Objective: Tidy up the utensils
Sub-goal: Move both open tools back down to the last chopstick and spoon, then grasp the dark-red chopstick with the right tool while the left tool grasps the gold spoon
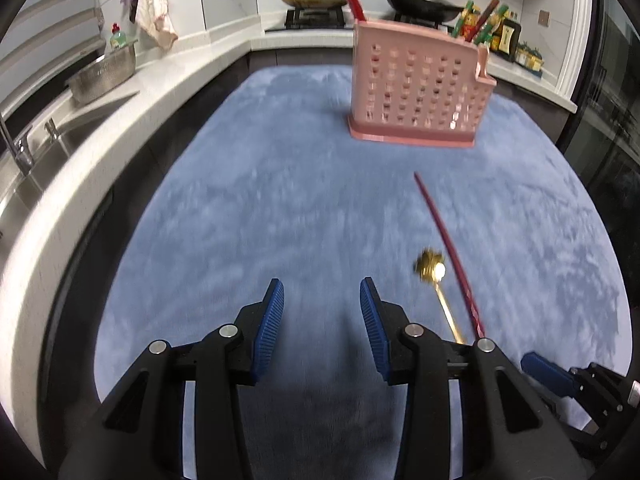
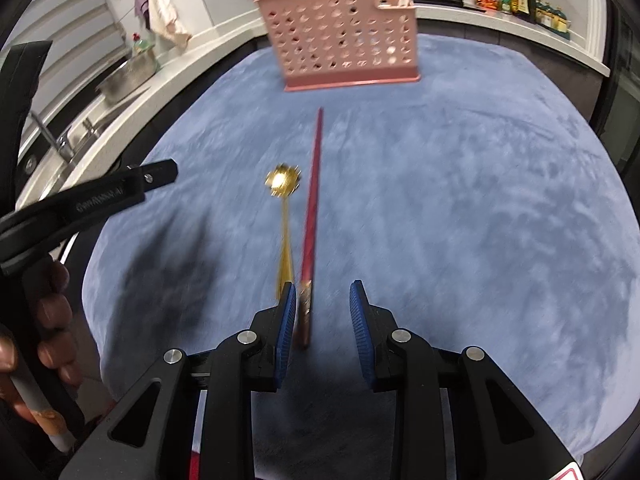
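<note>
The red chopstick should be pinched near its end by the open right claw. The left claw is open and empty. The pink holder waits ahead on the desk.

Your left claw tips steeply downward, blue pads parted, nothing between them. Your right claw tilts down just as steeply, jaws apart too. In the right wrist view your left hand wraps its fingers around its claw's handle.
</note>
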### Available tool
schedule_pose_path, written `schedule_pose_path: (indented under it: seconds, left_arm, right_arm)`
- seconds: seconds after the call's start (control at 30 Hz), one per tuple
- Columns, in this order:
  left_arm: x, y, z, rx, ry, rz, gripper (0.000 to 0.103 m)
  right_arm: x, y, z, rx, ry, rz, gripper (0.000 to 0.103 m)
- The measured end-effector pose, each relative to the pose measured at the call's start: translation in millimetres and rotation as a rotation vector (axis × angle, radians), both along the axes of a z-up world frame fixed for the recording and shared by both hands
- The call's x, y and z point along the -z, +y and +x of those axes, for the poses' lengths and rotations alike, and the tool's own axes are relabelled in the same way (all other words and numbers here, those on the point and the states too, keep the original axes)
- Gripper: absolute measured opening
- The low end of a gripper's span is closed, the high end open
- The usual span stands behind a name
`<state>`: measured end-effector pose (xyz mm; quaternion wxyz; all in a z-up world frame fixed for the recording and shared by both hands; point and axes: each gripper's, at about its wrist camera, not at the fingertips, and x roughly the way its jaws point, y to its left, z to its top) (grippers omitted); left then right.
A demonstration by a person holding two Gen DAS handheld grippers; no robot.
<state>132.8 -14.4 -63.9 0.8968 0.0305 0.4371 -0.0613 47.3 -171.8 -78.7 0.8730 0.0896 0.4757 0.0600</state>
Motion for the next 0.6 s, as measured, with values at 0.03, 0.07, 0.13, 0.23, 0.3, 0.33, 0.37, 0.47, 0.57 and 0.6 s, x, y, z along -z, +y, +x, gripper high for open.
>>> schedule_pose_path:
  seconds: [0.03, 0.07, 0.13, 0.23, 0.3, 0.33, 0.37, 0.47, 0.57, 0.6]
  left_arm:
    - [2, 0, -2, 0.0, 0.007, -0.001, 0.038]
    - [4, 1, -4, 0.0, 0.014, 0.0, 0.038]
    - [8, 2, -7, 0.0, 0.027, 0.006, 0.038]
    - [13, 4, -10, 0.0, 0.045, 0.006, 0.038]
    - [16, 4, -11, 0.0, 0.055, 0.001, 0.038]
    - [17, 4, -11, 0.0, 0.06, -0.001, 0.038]
    - [18, 4, -12, 0.0, 0.061, -0.003, 0.038]
    - [19, 2, -13, 0.009, 0.066, -0.004, 0.038]
    - [21, 0, -13, 0.017, 0.072, -0.004, 0.038]
    - [22, -1, -14, 0.019, 0.075, -0.003, 0.039]
  right_arm:
    - [1, 2, -1, -0.003, -0.001, -0.005, 0.028]
    - [1, 3, -1, -0.004, -0.001, -0.008, 0.027]
    - [3, 5, -1, -0.005, 0.003, -0.012, 0.025]
    - [7, 7, -1, -0.007, 0.012, -0.014, 0.022]
    - [9, 9, 0, -0.009, 0.018, -0.015, 0.019]
    - [10, 9, 1, -0.011, 0.021, -0.016, 0.019]
    - [11, 9, 1, -0.012, 0.024, -0.019, 0.018]
    - [13, 10, 3, -0.015, 0.03, -0.024, 0.016]
    - [14, 9, 3, -0.012, 0.033, -0.024, 0.014]
    - [14, 9, 4, -0.011, 0.034, -0.024, 0.012]
